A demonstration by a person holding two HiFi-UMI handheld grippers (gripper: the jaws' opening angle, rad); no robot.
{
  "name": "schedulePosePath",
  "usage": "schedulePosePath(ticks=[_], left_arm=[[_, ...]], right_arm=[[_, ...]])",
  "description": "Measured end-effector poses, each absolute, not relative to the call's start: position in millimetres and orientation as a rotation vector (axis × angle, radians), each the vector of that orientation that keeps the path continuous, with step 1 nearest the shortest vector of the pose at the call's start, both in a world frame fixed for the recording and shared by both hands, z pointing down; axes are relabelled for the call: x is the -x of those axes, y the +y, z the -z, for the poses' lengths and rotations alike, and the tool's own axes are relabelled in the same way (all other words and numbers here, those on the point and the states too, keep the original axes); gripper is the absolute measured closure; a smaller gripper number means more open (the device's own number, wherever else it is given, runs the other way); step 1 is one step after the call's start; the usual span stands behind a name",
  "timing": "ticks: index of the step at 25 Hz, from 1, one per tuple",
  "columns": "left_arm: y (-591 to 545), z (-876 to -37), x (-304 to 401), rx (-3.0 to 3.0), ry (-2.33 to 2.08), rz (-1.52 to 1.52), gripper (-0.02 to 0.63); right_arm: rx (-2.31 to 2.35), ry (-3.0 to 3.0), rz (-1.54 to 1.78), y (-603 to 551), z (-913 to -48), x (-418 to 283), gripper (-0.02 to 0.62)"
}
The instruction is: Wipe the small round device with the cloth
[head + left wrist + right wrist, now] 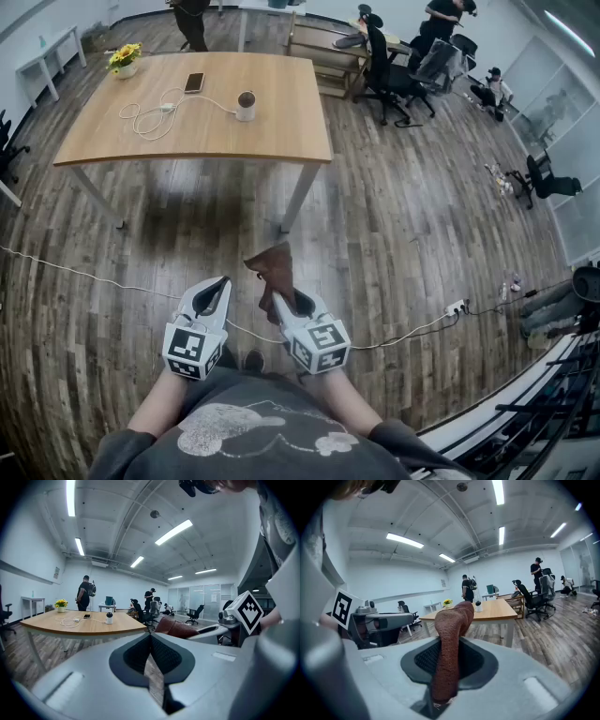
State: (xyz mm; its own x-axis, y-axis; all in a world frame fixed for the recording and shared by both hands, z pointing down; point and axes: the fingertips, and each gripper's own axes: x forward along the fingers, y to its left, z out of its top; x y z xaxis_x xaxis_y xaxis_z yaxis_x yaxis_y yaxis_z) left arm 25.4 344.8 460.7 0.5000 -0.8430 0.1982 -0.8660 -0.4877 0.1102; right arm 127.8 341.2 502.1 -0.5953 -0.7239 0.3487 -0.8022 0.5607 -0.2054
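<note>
Brown cloth (272, 267) stands up from our right gripper (286, 302), whose jaws are clamped on its lower end, with the rest rising free above them. Our left gripper (217, 291) has its jaws drawn together with nothing between them. Both grippers are held well short of the table (272, 131), out over the floor on its near side.

The small round device (246, 105) sits on the table, towards its right half and back from the near edge. We judge that the wiping has not begun: the cloth is in hand but well apart from the device. The next move calls for us to walk up to the table's near edge, then bring the cloth down onto the device's top, perhaps steadying its side with the empty gripper.

We count one cloth, one device and two grippers. Also on the table are one phone (194, 82), one looped white cable (145, 120) and one pot of yellow flowers (124, 62).
</note>
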Motion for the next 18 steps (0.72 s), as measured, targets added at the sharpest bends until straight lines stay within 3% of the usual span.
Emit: schedulePosePath(ticks=[14, 18], left_arm=[[342, -470, -20, -2.507, -1.505, -0.152, 0.588], [344, -465, -19, -2.509, -1.53, -0.153, 0.588]], right_arm=[[-1.175, -2.574, -0.3, 346, -499, -122, 0.522], [-1.186, -2.59, -0.38, 347, -503, -123, 0.52]])
